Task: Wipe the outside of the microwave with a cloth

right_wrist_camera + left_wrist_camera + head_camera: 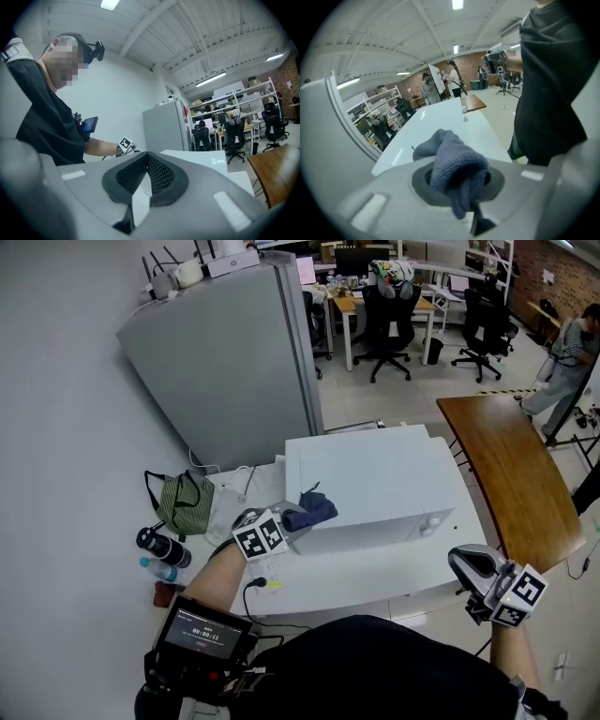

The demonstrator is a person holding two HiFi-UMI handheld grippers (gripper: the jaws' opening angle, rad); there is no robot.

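**Item 1. Left gripper** (pixel 284 524). The jaws are clamped on the bunched blue cloth (pixel 310 512). A wad fills the gap between the pads and a tail hangs below. I hold it at the near left corner of the microwave.

**Item 2. Cloth.** Knitted and dark blue. It is pressed up to the top edge of the microwave's corner. I cannot tell how firm the contact is.

**Item 3. Microwave** (pixel 375 479). A white box on the white table (pixel 356 579), its long side running away to my right. From the left gripper view, one flat white face stretches ahead of the cloth.

**Item 4. Right gripper** (pixel 466 563). The pads are closed tip to tip with nothing between them. It is held off the table's near right edge, well apart from the microwave.

**Item 5. Bystanders.** A green bag (pixel 183 505) and a dark bottle (pixel 161 547) lie left of the microwave, and a cable (pixel 258 585) runs near my left wrist.

**Handling note.**
- The step in hand looks like the start of a wiping pass.
- Keep the grip tight so the wad does not slip.
- Lay the cloth's broad fold flat on the panel rather than dragging the hard jaw tips.
- Travel in long, overlapping strokes along the face, with light, even pressure so the box does not slide.
- The right gripper could steady the far end.
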